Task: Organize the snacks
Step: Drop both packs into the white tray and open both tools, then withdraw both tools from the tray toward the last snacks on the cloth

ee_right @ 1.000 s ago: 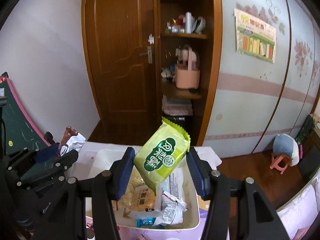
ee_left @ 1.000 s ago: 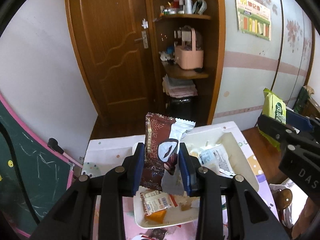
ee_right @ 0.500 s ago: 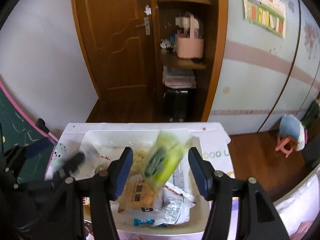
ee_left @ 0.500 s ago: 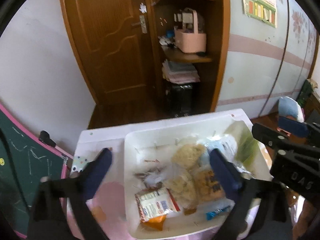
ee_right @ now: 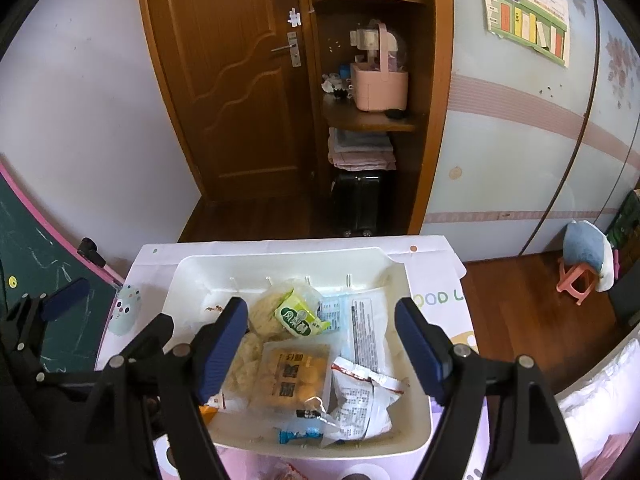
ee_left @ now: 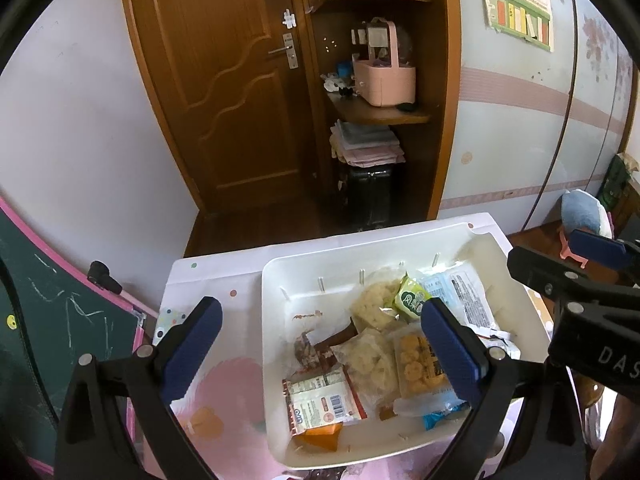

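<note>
Both grippers (left (ee_left: 320, 344), right (ee_right: 322, 346)) hover, jaws wide, empty.

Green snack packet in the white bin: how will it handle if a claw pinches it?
The green packet looks like a puffy sealed pouch, so probably light and squashy, yielding under a pinch. Its glossy film may slip. It lies loose atop other wrappers in the white bin, so a push likely slides it rather than tips it.

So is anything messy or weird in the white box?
Yes. The snacks lie jumbled in the white bin, overlapping at odd angles. The green packet sits tilted atop others, a brown wrapper is half buried, and brown crumbs or smears mark the bin's bare floor.
</note>
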Action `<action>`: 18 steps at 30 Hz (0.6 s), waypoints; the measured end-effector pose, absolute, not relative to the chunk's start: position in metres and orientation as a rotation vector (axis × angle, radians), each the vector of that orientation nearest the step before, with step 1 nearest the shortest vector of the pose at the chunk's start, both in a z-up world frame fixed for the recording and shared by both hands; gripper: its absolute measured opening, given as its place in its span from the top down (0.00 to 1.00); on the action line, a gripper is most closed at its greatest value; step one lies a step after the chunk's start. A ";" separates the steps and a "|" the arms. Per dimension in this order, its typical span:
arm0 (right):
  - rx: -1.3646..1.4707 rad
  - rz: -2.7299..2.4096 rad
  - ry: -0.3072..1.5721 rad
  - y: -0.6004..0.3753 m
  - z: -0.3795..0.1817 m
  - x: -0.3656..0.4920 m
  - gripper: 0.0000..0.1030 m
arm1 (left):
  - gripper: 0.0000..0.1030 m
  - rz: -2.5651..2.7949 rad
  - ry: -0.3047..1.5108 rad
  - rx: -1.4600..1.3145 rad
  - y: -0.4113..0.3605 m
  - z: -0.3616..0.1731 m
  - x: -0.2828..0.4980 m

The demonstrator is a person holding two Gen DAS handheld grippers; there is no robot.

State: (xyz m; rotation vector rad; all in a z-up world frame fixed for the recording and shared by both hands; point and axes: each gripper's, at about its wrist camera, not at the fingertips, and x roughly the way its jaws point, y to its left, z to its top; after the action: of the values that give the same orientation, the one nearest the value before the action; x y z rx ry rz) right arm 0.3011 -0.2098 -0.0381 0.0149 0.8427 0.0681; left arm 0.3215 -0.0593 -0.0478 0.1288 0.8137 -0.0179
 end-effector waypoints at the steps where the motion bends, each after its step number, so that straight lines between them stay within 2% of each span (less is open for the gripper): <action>1: 0.012 0.070 0.841 -0.209 -0.036 0.298 0.26 | 0.04 -0.016 0.811 0.134 -0.059 -0.046 0.319; 18: -0.044 0.028 0.782 -0.207 0.009 0.229 0.26 | 0.04 -0.017 0.730 0.165 -0.047 0.009 0.241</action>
State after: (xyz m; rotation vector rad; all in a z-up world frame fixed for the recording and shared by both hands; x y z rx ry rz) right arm 0.2286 -0.2074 0.0086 -0.0438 0.7825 0.0284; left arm 0.2411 -0.0470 0.0094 0.1651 0.7304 -0.0168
